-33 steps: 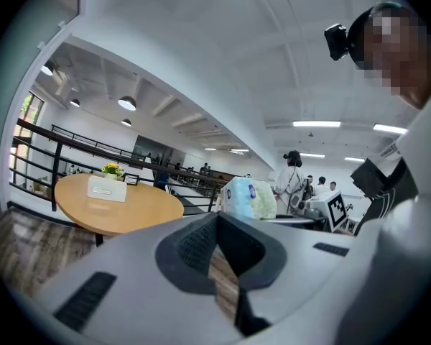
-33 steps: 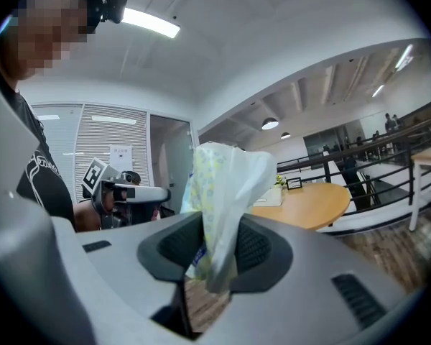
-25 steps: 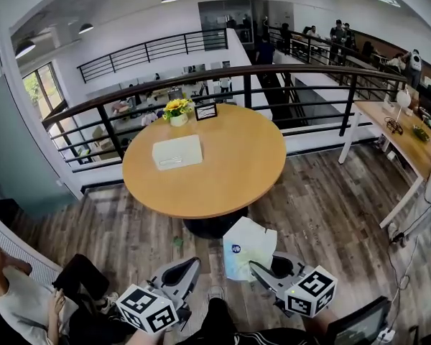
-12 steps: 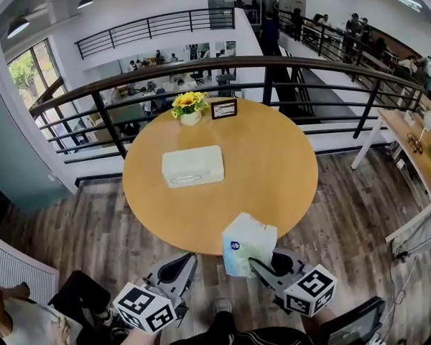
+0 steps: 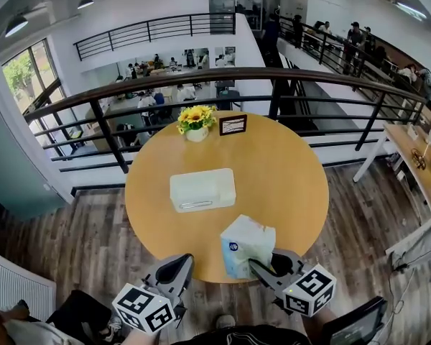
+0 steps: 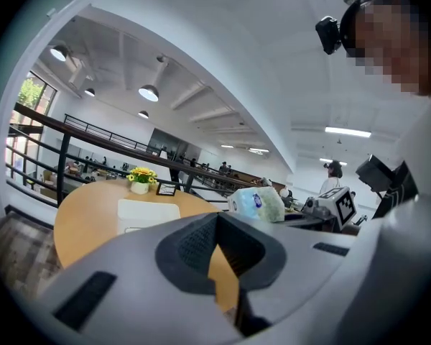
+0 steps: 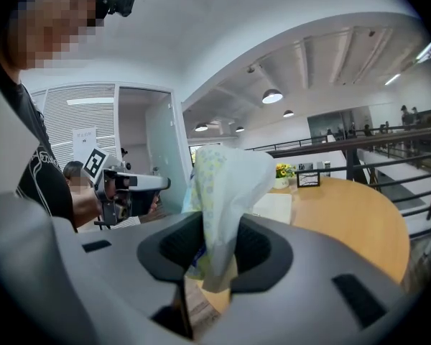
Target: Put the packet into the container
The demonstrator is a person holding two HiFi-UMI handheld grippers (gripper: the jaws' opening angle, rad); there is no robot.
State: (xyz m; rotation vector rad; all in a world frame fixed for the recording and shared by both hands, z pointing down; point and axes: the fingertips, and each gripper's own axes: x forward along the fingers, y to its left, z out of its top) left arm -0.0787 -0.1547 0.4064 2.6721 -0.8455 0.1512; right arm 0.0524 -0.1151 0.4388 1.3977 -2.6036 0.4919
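Observation:
My right gripper (image 5: 255, 267) is shut on a soft tissue packet (image 5: 247, 245), white and pale green with a blue mark, held upright over the near edge of the round wooden table (image 5: 287, 178). In the right gripper view the packet (image 7: 223, 200) rises from between the jaws. The container, a cream rectangular box (image 5: 202, 190) with its lid on, lies flat at the table's middle, beyond and left of the packet. My left gripper (image 5: 176, 272) hangs below the table's near edge with nothing in it; its jaws stand closed together in the left gripper view (image 6: 217, 254).
A vase of yellow flowers (image 5: 197, 119) and a small framed sign (image 5: 233, 125) stand at the table's far edge. A black railing (image 5: 223, 77) runs behind the table, over a lower floor. A side desk (image 5: 416, 171) stands at the right.
The table has drawn nearer and lower in the head view. The packet in the right gripper now sits over the table's near edge instead of over the floor.

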